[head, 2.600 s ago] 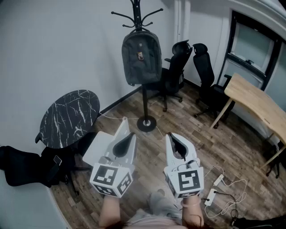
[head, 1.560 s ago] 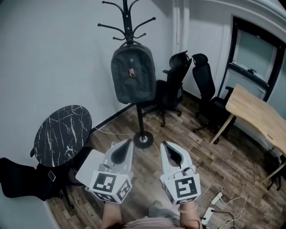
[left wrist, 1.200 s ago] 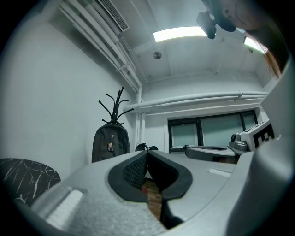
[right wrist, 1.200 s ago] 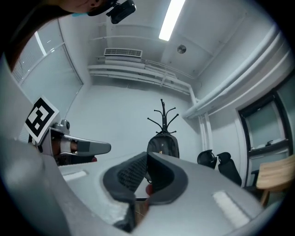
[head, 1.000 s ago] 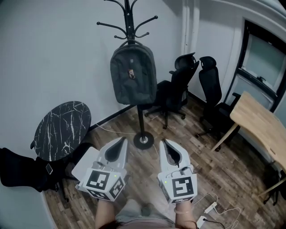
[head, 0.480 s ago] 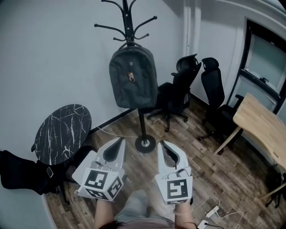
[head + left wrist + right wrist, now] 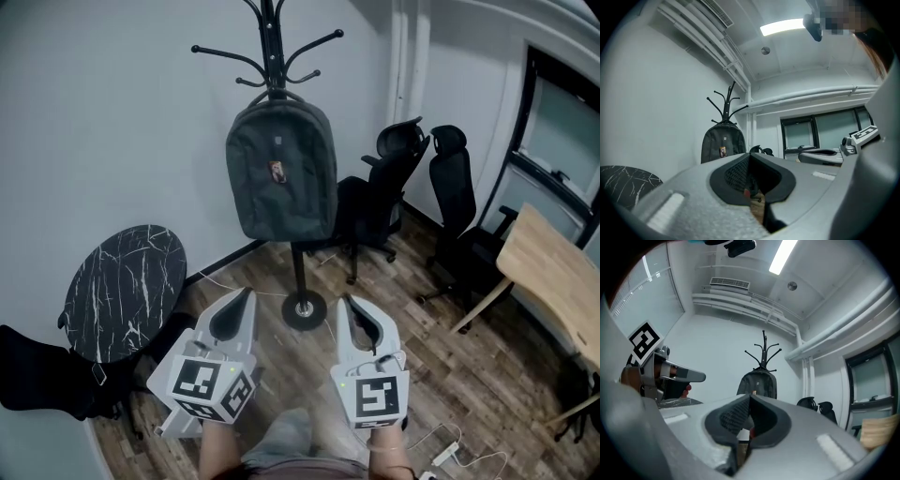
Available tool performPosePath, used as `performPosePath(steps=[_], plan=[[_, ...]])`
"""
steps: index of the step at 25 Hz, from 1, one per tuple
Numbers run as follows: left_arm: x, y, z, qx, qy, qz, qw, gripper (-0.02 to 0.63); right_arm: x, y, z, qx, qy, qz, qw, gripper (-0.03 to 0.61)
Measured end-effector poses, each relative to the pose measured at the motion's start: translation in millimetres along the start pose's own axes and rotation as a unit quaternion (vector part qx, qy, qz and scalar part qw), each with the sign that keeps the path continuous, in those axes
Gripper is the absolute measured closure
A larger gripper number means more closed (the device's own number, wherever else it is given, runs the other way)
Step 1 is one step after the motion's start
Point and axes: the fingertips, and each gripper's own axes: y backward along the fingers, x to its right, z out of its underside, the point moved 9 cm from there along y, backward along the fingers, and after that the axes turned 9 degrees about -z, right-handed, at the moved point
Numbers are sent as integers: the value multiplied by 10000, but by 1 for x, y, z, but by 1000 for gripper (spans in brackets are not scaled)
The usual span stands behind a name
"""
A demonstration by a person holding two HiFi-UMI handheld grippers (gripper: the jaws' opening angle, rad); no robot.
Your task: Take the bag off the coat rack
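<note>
I hold both claws low in front of me, side by side above the brown wooden plank floor. The left claw is closed, its dark pads pressed together with nothing between them. The right claw is closed and empty in the same way (each claw's own view shows its pads meeting along one seam). Neither claw touches the bag.

The dark grey fabric backpack hangs on the black metal coat rack, just under the curved hooks, with its back against the pole and its bottom well clear of the floor. A small badge sits on its front panel. The backpack is ahead of and above both claws, well apart from them. The rack's round base stands on the floor just beyond the claw tips, and in the head view it lies between them.

To my left a round black marble-patterned desk stands by the white wall, with a black bag lying on the floor near it. To the right of the rack are two black office chairs, and further right is a light wooden desk. A white power strip with its cable lies on the floor by my right side.
</note>
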Motion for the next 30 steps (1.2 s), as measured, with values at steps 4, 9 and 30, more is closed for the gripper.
performPosePath(steps=[4, 9, 30], plan=[[-21, -32, 3, -35, 7, -51, 10000, 604, 12, -35, 6, -18, 39, 12, 10000, 576], [-46, -71, 7, -79, 77, -28, 9999, 604, 27, -77, 14, -111, 84, 49, 9999, 577], [-153, -223, 13, -52, 265, 101, 9996, 460, 88, -230, 28, -298, 270, 283, 9988, 439]])
